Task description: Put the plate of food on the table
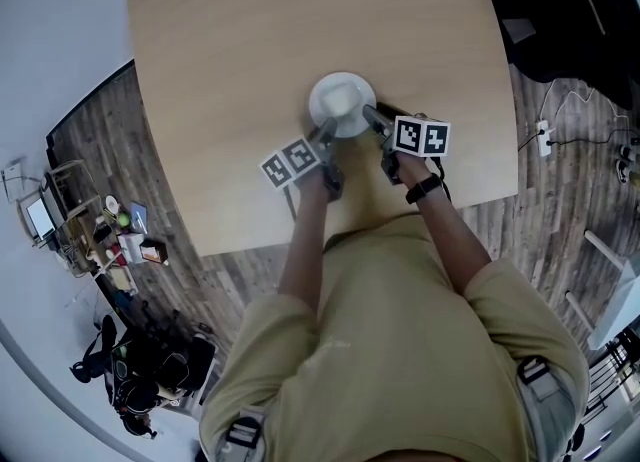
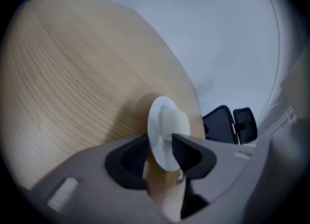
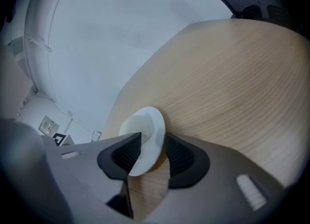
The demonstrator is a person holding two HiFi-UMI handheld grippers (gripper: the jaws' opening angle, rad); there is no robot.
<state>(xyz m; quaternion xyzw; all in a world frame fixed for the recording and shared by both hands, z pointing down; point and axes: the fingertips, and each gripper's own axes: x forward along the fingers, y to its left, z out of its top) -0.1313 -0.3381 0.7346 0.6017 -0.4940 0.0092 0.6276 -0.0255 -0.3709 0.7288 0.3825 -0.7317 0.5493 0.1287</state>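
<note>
The plate of food sits flat on the table, near the edge on my side, with a pale white lump in it. My left gripper and right gripper each straddle its rim, jaws apart and not pinching.

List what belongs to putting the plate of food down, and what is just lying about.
Job: plate, white food, table, left gripper, right gripper, each with open jaws astride the plate's rim.
Lying about: shelf clutter, black bags, power strip.
</note>
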